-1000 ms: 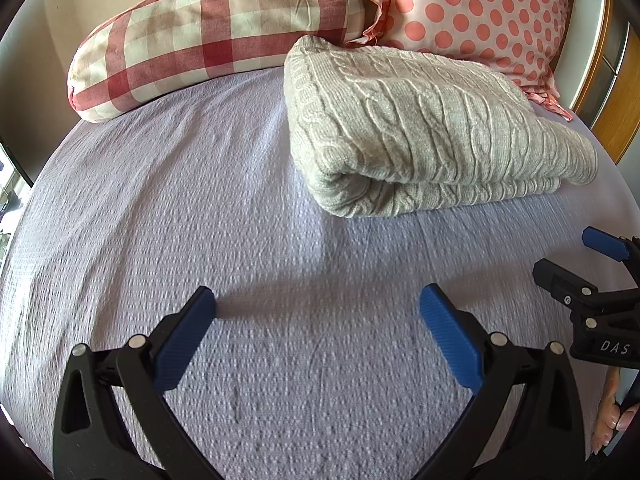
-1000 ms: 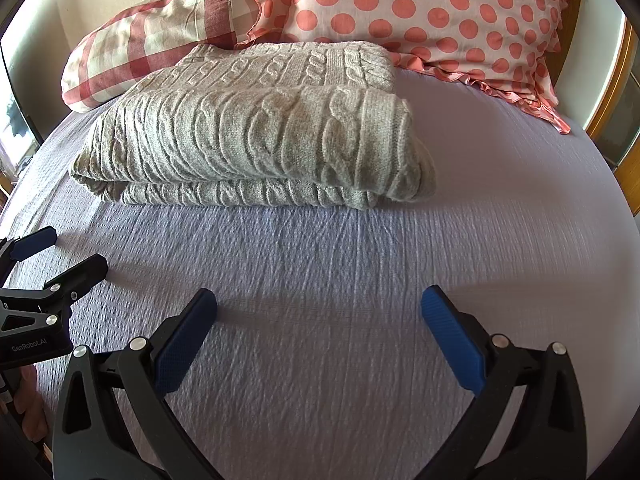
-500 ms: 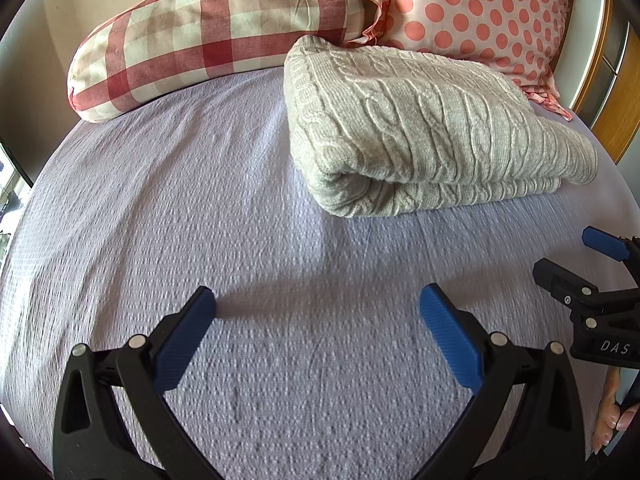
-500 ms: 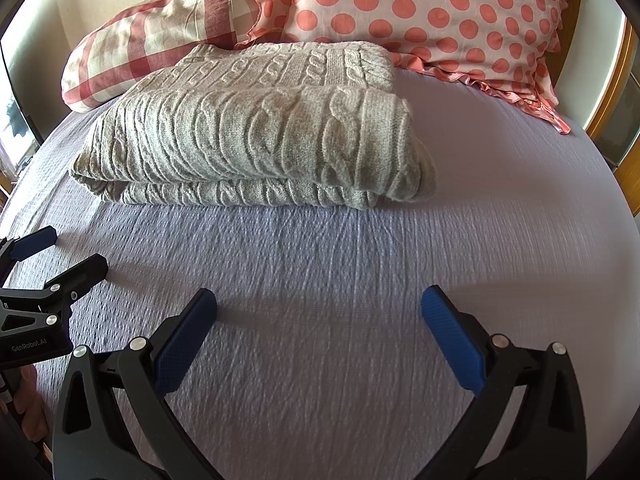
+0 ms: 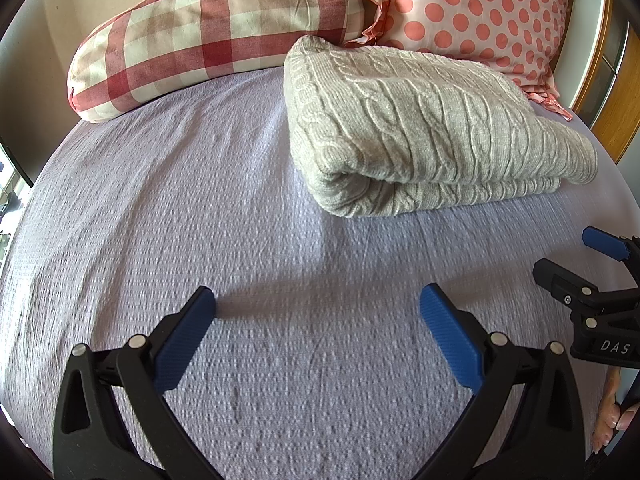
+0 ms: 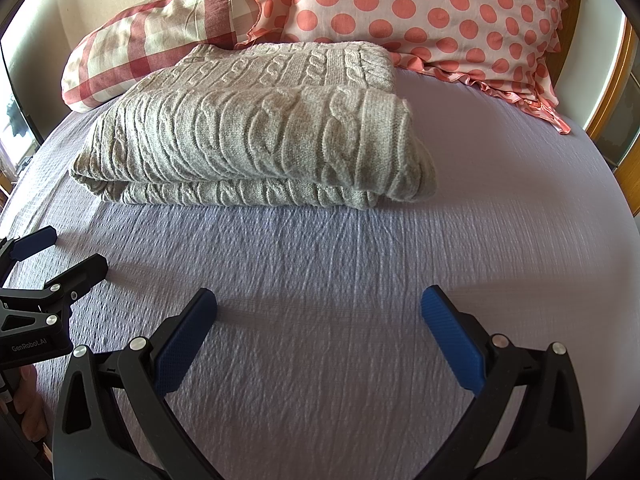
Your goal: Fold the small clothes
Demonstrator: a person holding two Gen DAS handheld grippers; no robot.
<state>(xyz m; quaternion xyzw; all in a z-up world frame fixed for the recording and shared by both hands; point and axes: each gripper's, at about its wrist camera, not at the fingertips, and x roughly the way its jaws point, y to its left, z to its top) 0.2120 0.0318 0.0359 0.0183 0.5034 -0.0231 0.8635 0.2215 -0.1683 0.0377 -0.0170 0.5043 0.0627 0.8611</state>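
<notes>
Found grey sweater point(image 5: 424, 128) folded, upper right of frame. Left gripper point(image 5: 316, 312) and right gripper point(image 6: 318, 312) spread wide, empty. Folding judged complete; withdrawal next.

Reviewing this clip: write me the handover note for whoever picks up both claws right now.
Left claw: open, empty, hovering over the lavender textured bedspread.
Right claw: open, empty, beside it over the same bedspread.
Grey cable-knit sweater: lies folded in a compact stack ahead of both claws, near the red checked pillow and the pink polka-dot pillow.
Done: the sweater looks fully folded.
Left: probably nothing on this piece; no other garment is in view.
</notes>
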